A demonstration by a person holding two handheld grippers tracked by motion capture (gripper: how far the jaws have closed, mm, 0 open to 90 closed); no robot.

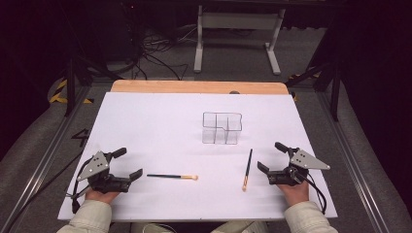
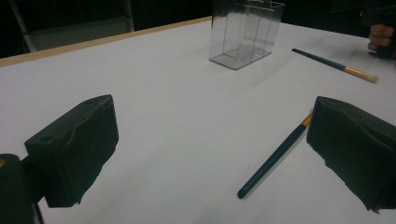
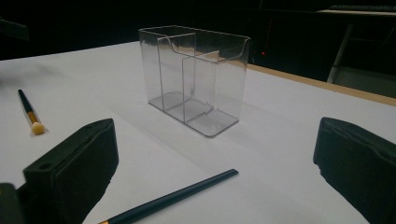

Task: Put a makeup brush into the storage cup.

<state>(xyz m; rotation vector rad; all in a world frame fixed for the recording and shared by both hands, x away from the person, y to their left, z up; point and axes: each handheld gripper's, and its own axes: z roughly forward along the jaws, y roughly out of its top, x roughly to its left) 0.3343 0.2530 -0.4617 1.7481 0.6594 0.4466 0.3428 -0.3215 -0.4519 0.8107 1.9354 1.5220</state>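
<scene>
A clear acrylic organizer (image 1: 222, 128) with several compartments stands on the white table (image 1: 160, 121). Two dark-handled brushes with pale tips lie in front of it. One brush (image 1: 172, 176) lies crosswise just right of my left gripper (image 1: 130, 162). The other brush (image 1: 247, 169) lies nearly lengthwise just left of my right gripper (image 1: 270, 156). In the left gripper view the jaws of the left gripper (image 2: 212, 154) stand wide apart, and the near brush (image 2: 275, 156) runs toward the right jaw. In the right gripper view the right gripper (image 3: 215, 172) is open over its brush handle (image 3: 173, 198), facing the organizer (image 3: 196, 79).
The table's wooden far edge (image 1: 199, 87) lies beyond the organizer. Cables and a white stand (image 1: 238, 29) are on the floor behind. A person's hand (image 2: 380, 37) shows far right in the left gripper view, near the second brush (image 2: 334, 64).
</scene>
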